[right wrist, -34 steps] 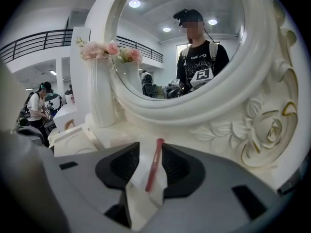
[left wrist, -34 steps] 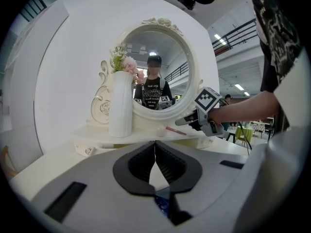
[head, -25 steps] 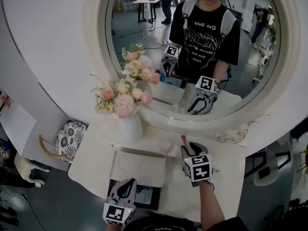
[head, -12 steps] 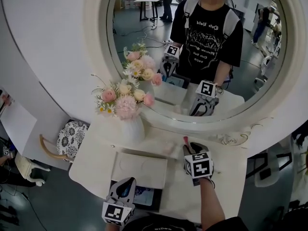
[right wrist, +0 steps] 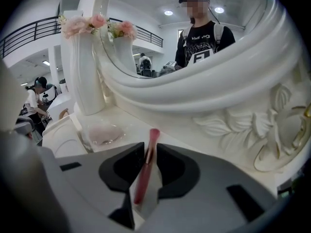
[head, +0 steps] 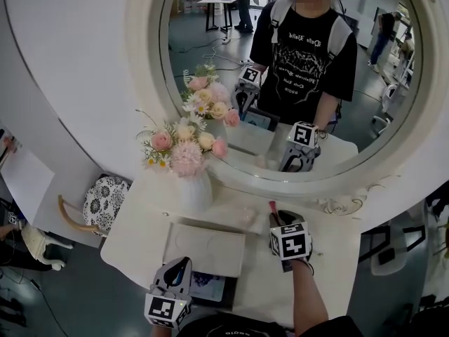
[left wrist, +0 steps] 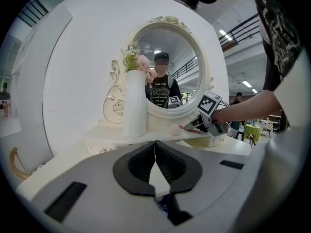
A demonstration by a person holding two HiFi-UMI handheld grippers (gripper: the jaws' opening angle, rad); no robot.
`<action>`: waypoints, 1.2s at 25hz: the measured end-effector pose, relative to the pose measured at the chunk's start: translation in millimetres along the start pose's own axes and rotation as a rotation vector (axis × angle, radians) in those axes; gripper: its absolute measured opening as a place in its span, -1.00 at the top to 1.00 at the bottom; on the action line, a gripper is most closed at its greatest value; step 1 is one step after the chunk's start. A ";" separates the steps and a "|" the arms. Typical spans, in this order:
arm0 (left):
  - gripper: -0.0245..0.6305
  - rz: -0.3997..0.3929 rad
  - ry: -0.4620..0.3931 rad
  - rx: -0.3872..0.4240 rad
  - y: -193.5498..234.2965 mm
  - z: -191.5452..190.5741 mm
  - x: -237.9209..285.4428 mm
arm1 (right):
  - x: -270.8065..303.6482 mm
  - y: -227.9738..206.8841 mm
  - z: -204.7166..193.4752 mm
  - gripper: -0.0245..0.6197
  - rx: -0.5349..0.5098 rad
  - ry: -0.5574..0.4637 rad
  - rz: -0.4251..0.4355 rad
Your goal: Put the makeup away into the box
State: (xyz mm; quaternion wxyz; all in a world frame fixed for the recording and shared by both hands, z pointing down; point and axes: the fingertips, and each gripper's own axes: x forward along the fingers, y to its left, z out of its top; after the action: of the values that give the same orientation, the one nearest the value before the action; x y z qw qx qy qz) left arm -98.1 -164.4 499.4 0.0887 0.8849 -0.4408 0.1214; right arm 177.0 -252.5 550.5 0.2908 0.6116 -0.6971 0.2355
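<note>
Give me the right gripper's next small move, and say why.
Probably finish closing on the pink makeup stick, then lift. The right gripper has its jaws closing with the stick between them, not yet visibly clamped, and the stick lies on the vanity shelf.

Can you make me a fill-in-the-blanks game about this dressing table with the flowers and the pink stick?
1. The flowers stand in a white ____.
2. The pink stick lies between the jaws of the ____ gripper.
3. Behind the flowers is a big round ____.
Missing words: vase, right, mirror. The right gripper has its jaws closing round the stick.
</note>
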 end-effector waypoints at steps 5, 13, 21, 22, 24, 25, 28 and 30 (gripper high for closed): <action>0.88 -0.001 0.007 0.005 1.0 -3.4 0.0 | 1.2 -0.7 -1.2 0.66 -0.003 0.011 0.002; 0.88 0.009 0.004 0.009 6.3 -2.0 1.2 | 2.4 0.0 -1.4 0.68 -0.016 0.023 -0.001; 0.88 0.022 0.014 0.002 7.9 -5.5 -2.5 | 2.1 2.4 -1.7 0.74 -0.030 0.030 0.001; 0.88 0.023 0.013 0.001 7.8 -5.6 -2.8 | 2.0 2.6 -1.5 0.74 -0.033 0.029 0.003; 0.88 0.025 0.014 -0.001 7.5 -6.1 -3.3 | 2.0 2.8 -0.9 0.76 -0.042 0.025 0.001; 0.88 0.025 0.014 -0.002 7.4 -6.4 -3.3 | 2.1 2.8 -0.7 0.76 -0.046 0.023 -0.002; 0.88 0.020 0.019 0.006 6.5 -7.9 -3.5 | 2.5 3.2 -1.4 0.76 -0.045 0.025 -0.001; 0.88 0.020 0.027 0.018 6.1 -9.3 -4.5 | 2.5 4.3 -3.1 0.77 -0.041 0.027 0.003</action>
State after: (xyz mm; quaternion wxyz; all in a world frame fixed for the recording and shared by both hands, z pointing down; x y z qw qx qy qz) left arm -106.9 -162.2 507.3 0.0854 0.8796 -0.4471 0.1384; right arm 172.8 -251.6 554.6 0.3122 0.6011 -0.6989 0.2298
